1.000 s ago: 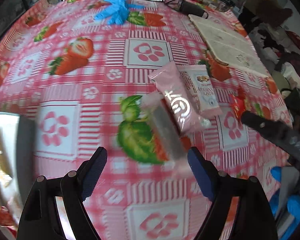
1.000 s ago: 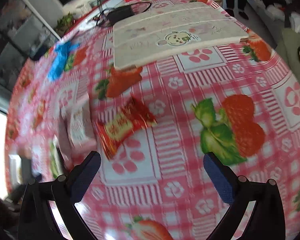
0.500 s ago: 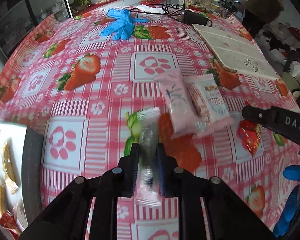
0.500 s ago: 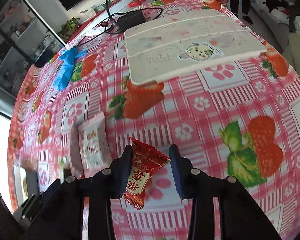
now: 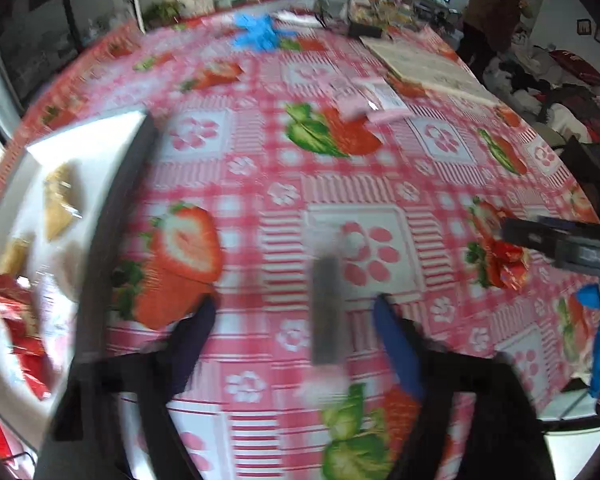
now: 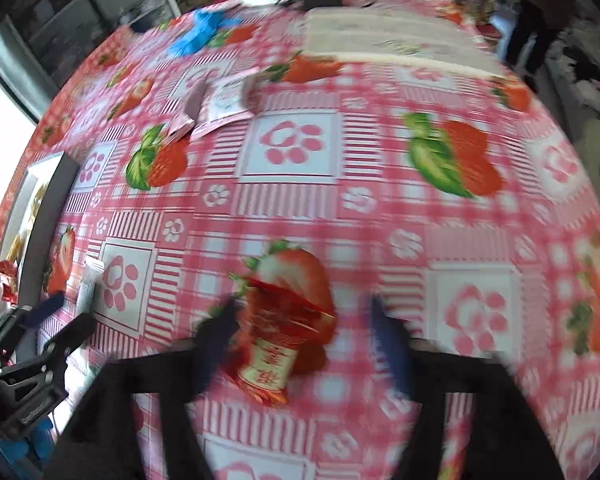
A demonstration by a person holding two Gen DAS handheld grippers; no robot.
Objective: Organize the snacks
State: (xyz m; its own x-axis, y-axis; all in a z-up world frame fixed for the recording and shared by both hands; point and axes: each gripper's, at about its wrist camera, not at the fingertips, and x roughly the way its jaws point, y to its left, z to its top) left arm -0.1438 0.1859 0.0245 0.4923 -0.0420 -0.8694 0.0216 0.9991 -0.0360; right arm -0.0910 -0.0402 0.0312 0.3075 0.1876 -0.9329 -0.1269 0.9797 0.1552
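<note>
The left gripper (image 5: 294, 326) is opening, a clear snack bar (image 5: 326, 312) loose between its jaws. The right gripper (image 6: 300, 330) is opening too, a red candy packet (image 6: 278, 340) between its jaws. The white tray (image 5: 100, 142) lies left; 2 pink packets (image 6: 220, 102) lie beyond.

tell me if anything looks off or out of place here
Two snacks lie loose between opening jaws, short of the tray: the clear bar packet under the left tool, the red candy under the right tool. Two pink packets also sit far away.
</note>
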